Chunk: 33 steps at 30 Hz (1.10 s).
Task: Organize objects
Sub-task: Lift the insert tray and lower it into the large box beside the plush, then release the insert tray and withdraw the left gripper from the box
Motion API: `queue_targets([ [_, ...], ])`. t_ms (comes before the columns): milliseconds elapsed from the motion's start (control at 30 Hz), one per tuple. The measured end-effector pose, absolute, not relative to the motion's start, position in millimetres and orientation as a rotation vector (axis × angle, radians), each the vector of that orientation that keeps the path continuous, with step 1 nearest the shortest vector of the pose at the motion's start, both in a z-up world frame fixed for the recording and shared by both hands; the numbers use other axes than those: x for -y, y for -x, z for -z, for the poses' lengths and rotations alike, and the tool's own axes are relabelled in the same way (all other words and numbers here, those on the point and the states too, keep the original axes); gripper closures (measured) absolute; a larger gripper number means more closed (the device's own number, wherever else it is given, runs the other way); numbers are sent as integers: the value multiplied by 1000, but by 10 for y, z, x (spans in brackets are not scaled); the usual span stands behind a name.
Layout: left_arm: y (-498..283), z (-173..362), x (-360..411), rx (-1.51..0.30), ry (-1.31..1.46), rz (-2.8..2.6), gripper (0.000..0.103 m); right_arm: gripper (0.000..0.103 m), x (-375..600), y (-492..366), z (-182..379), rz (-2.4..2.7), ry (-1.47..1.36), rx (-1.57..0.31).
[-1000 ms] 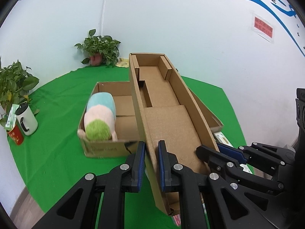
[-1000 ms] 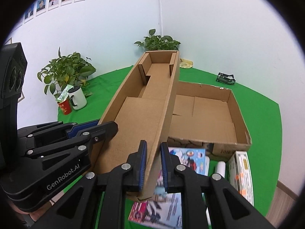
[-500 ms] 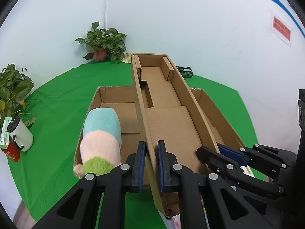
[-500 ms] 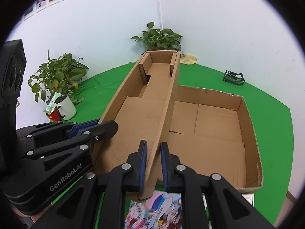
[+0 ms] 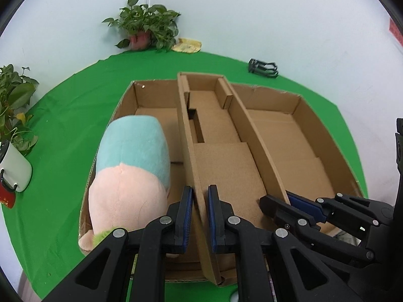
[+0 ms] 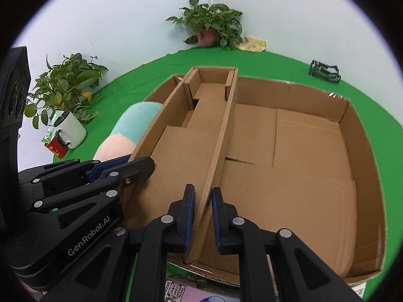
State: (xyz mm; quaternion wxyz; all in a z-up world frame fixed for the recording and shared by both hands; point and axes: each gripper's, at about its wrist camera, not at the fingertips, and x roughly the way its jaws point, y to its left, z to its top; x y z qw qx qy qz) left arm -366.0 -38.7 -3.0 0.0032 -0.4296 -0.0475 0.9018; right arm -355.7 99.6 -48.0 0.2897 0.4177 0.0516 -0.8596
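Both grippers hold a long narrow cardboard tray (image 5: 221, 161) over the middle of a large open cardboard box (image 5: 297, 105). My left gripper (image 5: 200, 216) is shut on the tray's left wall. My right gripper (image 6: 202, 216) is shut on the tray's right wall (image 6: 219, 136). A plush toy (image 5: 131, 171), teal and pink, lies in the box's left part, beside the tray; it also shows in the right wrist view (image 6: 126, 136). The box's right part (image 6: 302, 166) holds nothing visible.
A green cloth (image 5: 65, 115) covers the table. Potted plants (image 5: 146, 27) stand at the back and left (image 6: 63, 85). A white mug (image 6: 71, 129) and red can (image 6: 55, 148) sit at left. A black clip (image 6: 325, 70) lies at back right. Booklets (image 6: 176, 289) lie near the box's front.
Both grippers have carried the tray forward and down over the large box. The box and plush toy now look much closer; the tray sits lower between the box's walls.
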Motion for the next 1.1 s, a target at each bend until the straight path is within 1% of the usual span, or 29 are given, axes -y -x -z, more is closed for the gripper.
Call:
queue_targets([
  [400, 3729, 440, 482, 188, 1467, -2805, 94, 90, -919, 3702, 778, 2216, -1194, -109],
  [533, 3704, 477, 533, 229, 1469, -2811, 94, 90, -933, 3746, 893, 2177, -1221, -61],
  [567, 3687, 482, 535, 220, 1465, -2816, 91, 89, -927, 3743, 908, 2172, -1220, -58],
  [667, 3586, 470, 517, 198, 1452, -2814, 91, 89, -905, 3714, 881, 2186, -1207, -78],
  [833, 3423, 461, 553, 245, 1454, -2775, 91, 86, -923, 3650, 843, 2213, -1188, -78],
  [933, 3245, 402, 590, 274, 1415, -2811, 91, 75, -963, 3542, 797, 2255, -1152, -129],
  [1000, 3080, 298, 601, 279, 1346, -2871, 90, 62, -1031, 3444, 759, 2309, -1127, -170],
  [1033, 2972, 218, 587, 257, 1290, -2903, 84, 44, -1099, 3385, 740, 2341, -1123, -181],
  [1067, 2849, 133, 565, 228, 1227, -2935, 71, 35, -1182, 3316, 716, 2381, -1121, -196],
  [1100, 2749, 65, 542, 203, 1177, -2965, 62, 25, -1252, 3242, 681, 2424, -1113, -213],
])
